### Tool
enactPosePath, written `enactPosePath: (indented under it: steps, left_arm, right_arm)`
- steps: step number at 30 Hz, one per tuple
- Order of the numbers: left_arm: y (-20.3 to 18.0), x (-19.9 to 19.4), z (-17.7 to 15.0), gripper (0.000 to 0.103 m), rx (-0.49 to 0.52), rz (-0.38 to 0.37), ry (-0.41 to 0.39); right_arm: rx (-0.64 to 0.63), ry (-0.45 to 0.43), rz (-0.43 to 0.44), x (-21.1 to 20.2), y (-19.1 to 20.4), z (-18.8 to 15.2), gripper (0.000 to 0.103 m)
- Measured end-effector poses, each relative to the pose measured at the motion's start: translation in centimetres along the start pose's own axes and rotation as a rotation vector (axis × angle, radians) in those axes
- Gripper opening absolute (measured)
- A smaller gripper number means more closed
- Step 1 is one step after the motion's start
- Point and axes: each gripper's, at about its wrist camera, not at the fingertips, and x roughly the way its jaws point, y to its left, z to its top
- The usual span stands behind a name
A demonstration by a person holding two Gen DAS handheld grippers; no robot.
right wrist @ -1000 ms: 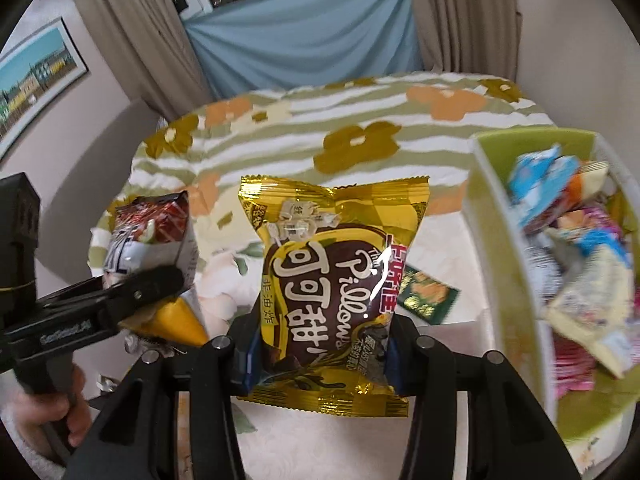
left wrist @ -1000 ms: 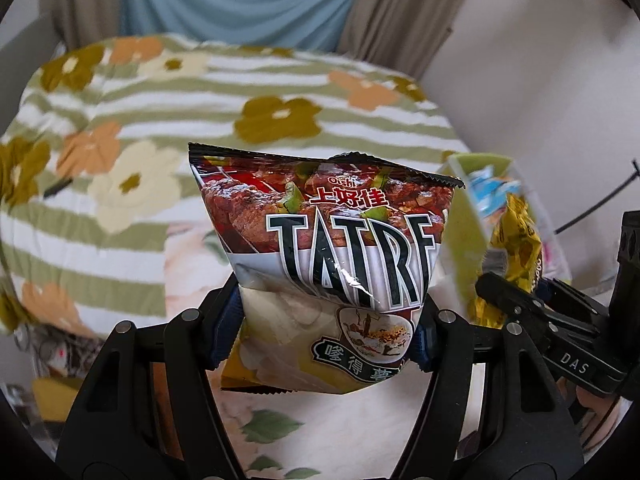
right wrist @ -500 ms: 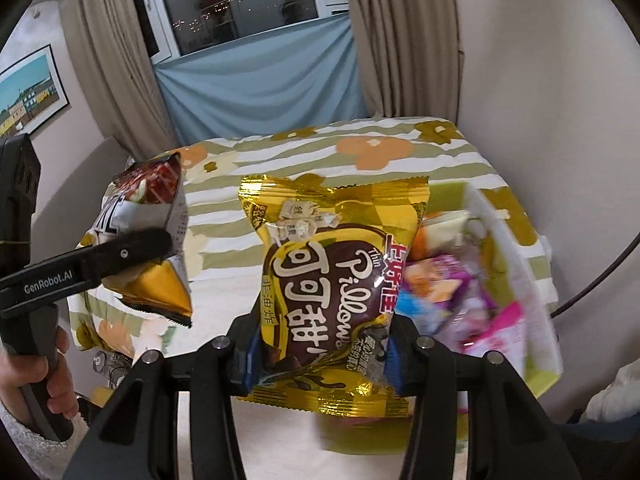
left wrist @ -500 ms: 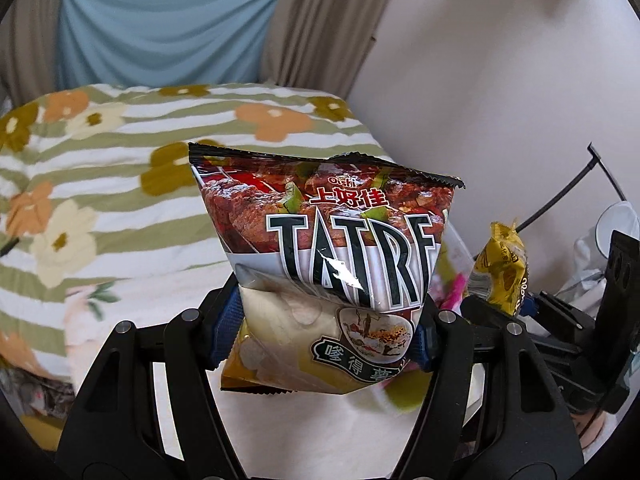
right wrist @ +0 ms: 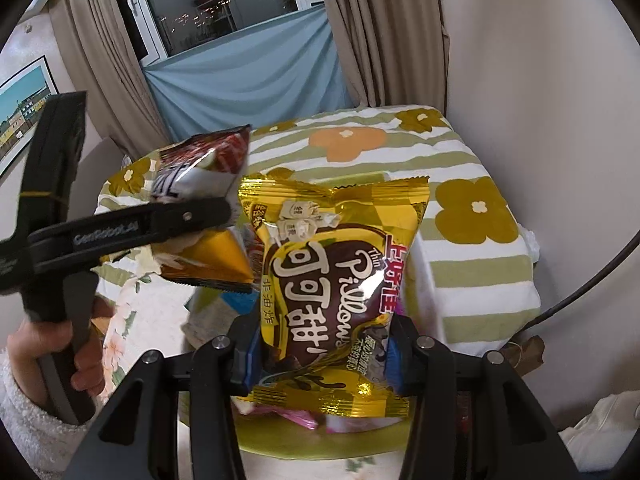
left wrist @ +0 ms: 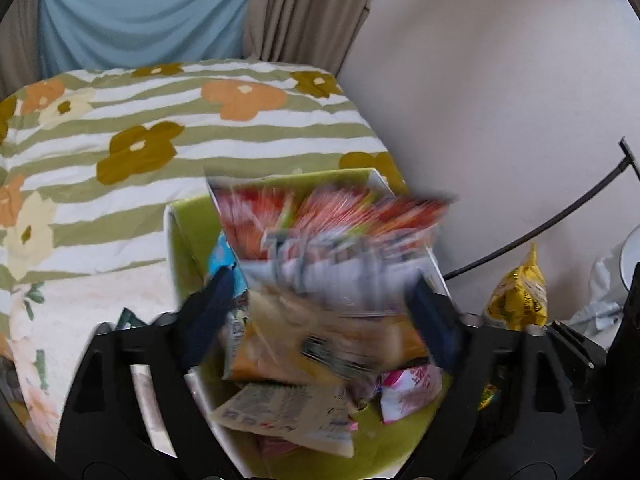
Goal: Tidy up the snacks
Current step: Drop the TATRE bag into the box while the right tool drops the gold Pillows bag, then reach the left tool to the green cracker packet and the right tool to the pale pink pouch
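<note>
My left gripper [left wrist: 320, 320] is open, its blue pads spread wide. The red, white and orange chip bag [left wrist: 332, 268] is a blur between them, dropping over the green snack bin [left wrist: 180, 240]. In the right wrist view the chip bag [right wrist: 200, 196] sits at the left gripper's fingers [right wrist: 168, 220] above the bin. My right gripper [right wrist: 320, 360] is shut on a gold and brown Pillows snack bag [right wrist: 336, 280], held upright over the bin [right wrist: 280, 448]. That gold bag also shows at the right of the left wrist view [left wrist: 518, 300].
The bin holds several wrapped snacks [left wrist: 288, 412]. It stands on a cloth with green stripes and flowers [left wrist: 160, 120]. A small dark green packet [left wrist: 128, 318] lies left of the bin. A wall [left wrist: 480, 100] and a black cable [left wrist: 560, 220] are at the right.
Both grippers have moved over the green bin. My left gripper has opened and the chip bag has slipped free, blurred as it falls. The right gripper still holds the gold bag.
</note>
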Motion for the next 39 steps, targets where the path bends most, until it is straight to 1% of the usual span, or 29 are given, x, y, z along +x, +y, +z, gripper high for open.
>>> enactPosePath:
  steps: [2, 7, 12, 19, 22, 23, 24, 25, 26, 27, 28, 29, 35, 39]
  left_arm:
    - [0.0, -0.1, -0.5, 0.097, -0.016, 0.014, -0.014]
    - [0.4, -1.7, -2.3, 0.097, -0.067, 0.031, -0.030]
    - [1.3, -3.0, -3.8, 0.097, -0.082, 0.085, -0.042]
    - [3.0, -5.0, -5.3, 0.097, -0.120, 0.146, -0.053]
    - [3.8, -6.2, -5.8, 0.097, -0.131, 0.176, -0.065]
    - [4.0, -6.6, -6.0, 0.097, -0.137, 0.182, -0.069]
    - [4.3, -7.1, -6.3, 0.097, -0.142, 0.188, -0.074]
    - [4.8, -7.7, -6.8, 0.097, -0.149, 0.201, -0.080]
    - [5.0, -8.1, -7.2, 0.097, -0.153, 0.210, -0.083]
    - [5.4, -8.7, -7.7, 0.097, -0.158, 0.222, -0.088]
    - [5.6, -9.0, -8.0, 0.097, -0.162, 0.229, -0.091]
    - [6.0, -9.5, -8.7, 0.097, -0.171, 0.238, -0.094]
    - [8.0, -11.2, -10.5, 0.097, -0.203, 0.238, -0.092]
    - [9.1, -12.6, -11.0, 0.097, -0.205, 0.229, -0.110]
  right_arm:
    - [0.002, 0.002, 0.011, 0.1, -0.8, 0.0, 0.044]
    - [-0.008, 0.017, 0.046, 0.5, -1.7, 0.1, 0.044]
    - [-0.021, 0.033, 0.088, 1.3, -2.2, 0.2, 0.044]
    - [-0.071, 0.065, 0.112, 3.0, -0.9, 1.0, 0.045]
    - [-0.081, 0.062, 0.117, 3.6, -0.2, 1.5, 0.045]
    - [-0.084, 0.060, 0.114, 3.9, 0.0, 1.5, 0.047]
    - [-0.084, 0.056, 0.108, 4.1, 0.0, 1.4, 0.051]
    - [-0.082, 0.053, 0.100, 4.1, 0.0, 1.4, 0.068]
    - [-0.075, 0.041, 0.097, 3.9, 0.0, 1.2, 0.090]
    - [-0.072, 0.030, 0.106, 3.7, 0.0, 1.1, 0.096]
    - [-0.075, 0.009, 0.122, 3.1, 0.1, 0.8, 0.098]
    - [-0.082, -0.002, 0.121, 2.8, 0.2, 0.5, 0.098]
    - [-0.105, -0.018, 0.099, 1.8, 0.9, -0.9, 0.099]
    - [-0.100, -0.037, 0.105, 0.8, 1.7, -0.8, 0.099]
